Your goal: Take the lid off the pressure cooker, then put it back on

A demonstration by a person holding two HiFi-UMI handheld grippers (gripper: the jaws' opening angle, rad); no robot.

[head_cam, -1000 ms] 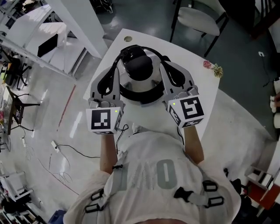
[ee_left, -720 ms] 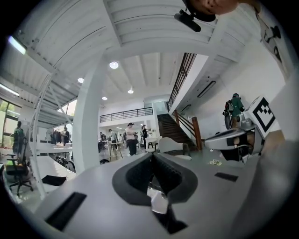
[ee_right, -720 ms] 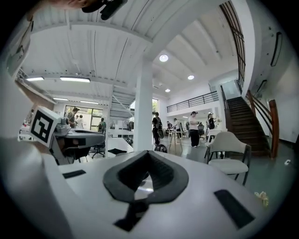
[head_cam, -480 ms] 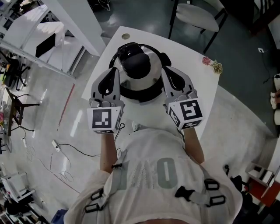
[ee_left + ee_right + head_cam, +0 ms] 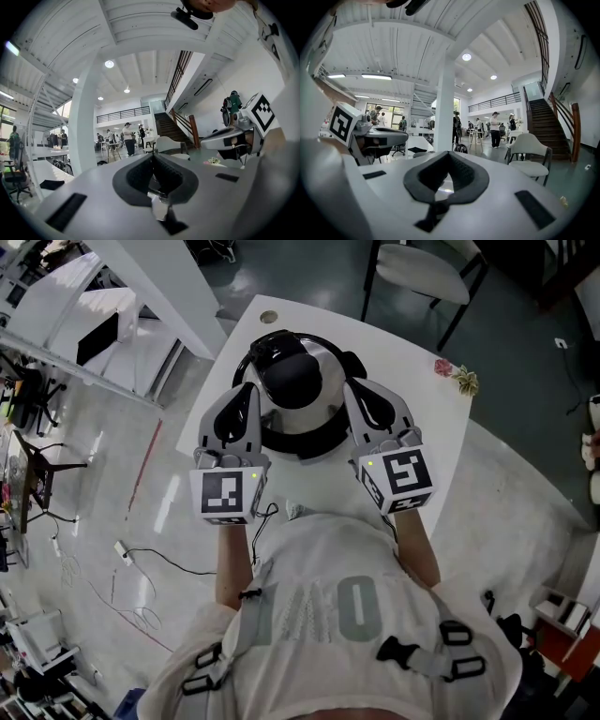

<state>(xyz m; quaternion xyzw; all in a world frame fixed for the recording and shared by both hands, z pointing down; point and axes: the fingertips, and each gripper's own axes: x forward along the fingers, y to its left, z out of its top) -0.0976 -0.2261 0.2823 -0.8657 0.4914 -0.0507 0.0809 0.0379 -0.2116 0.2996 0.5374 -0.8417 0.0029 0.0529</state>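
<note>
Nearest, reached both forearms out from under a strapped harness to the marker cubes. Held the left gripper with its jaws pressed together, no handle or rim between the pads, only a glint of metal below them. Held the right gripper the same way: jaws together, empty. Set one at each flank of the cooker, close against its sides, though could not tell from above whether touching. Further out, found the lid seated on the cooker, black knob on top, seemingly square on the rim, all of it on the white table. Saw no lid lying apart on the table. Judged the lid-on state to fit either end of the job: lifting not yet begun, or lid already returned; could not settle which from this alone. With both grippers clamped on nothing, judged no lift under way and any remaining removal to need a fresh grip first. Beyond the table, made out a chair.
</note>
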